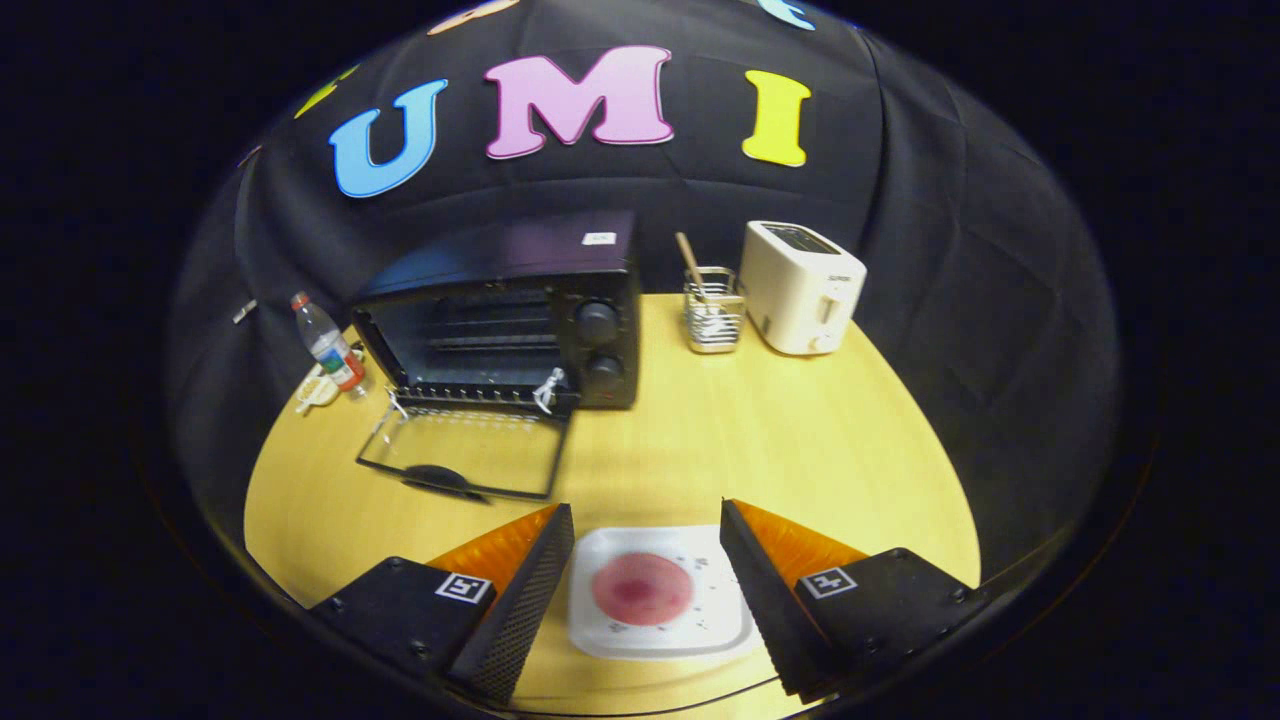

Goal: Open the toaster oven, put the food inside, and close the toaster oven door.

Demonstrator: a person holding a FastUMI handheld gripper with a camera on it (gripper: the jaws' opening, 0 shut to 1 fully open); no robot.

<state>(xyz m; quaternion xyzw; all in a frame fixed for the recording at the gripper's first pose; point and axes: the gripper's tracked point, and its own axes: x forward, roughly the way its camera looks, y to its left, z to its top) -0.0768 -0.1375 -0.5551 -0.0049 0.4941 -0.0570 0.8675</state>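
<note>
Gripper (647,555) spread wide, holding nothing.

The two fingers rise from the bottom of the frame, one at lower left and one at lower right, with a broad gap between them at bottom centre. Each finger (520,610) has a black textured inner pad, an orange translucent outer side and a black base block carrying a small square marker. The tips lean slightly toward each other and touch nothing. Both pads face inward across the gap.
</note>
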